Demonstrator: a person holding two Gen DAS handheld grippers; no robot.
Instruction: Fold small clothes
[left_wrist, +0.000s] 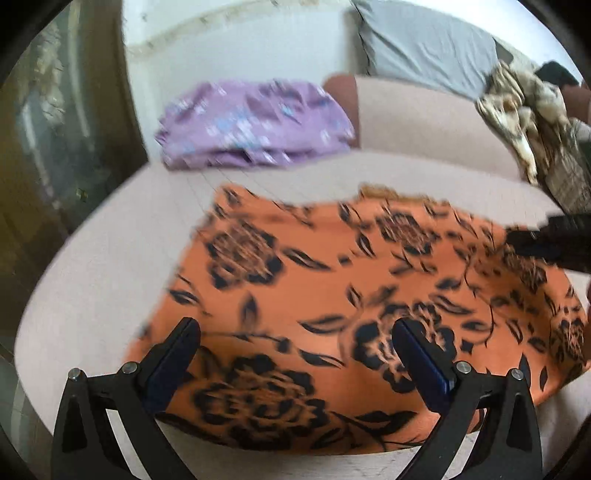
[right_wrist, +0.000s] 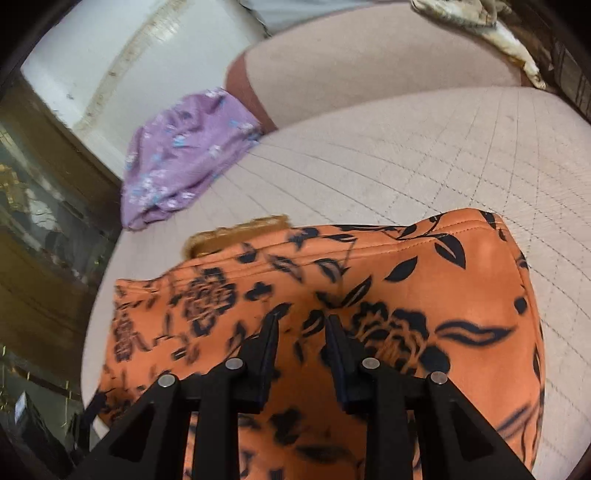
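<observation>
Orange floral garment (left_wrist: 354, 295) spread on the beige quilted cushion (right_wrist: 424, 155), directly under and ahead of both sets of jaws, already looking doubled over along the far hemmed edge. Purple floral garment (left_wrist: 255, 122) bundled well beyond the jaws, up and to the left, untouched by either tool.

Step in hand, by the look of it: taking hold of the near cloth to make a further fold. Best done by pinching one edge or corner on each side, through every layer at once, lifting just clear of the cushion, carrying both sides over together at equal height, then laying the fold down flat so edges line up. Uneven lifting likely to skew the crease; a thin top-layer pinch likely to peel the stack apart.

Left gripper (left_wrist: 295, 328): jaws wide apart, nothing between them, poised low over the near left part of the cloth, pointing forward across it. Right gripper (right_wrist: 303, 317): jaws narrowly apart, not clamped on anything, angled steeply down over the middle of the cloth. Contact with fabric impossible to tell.
</observation>
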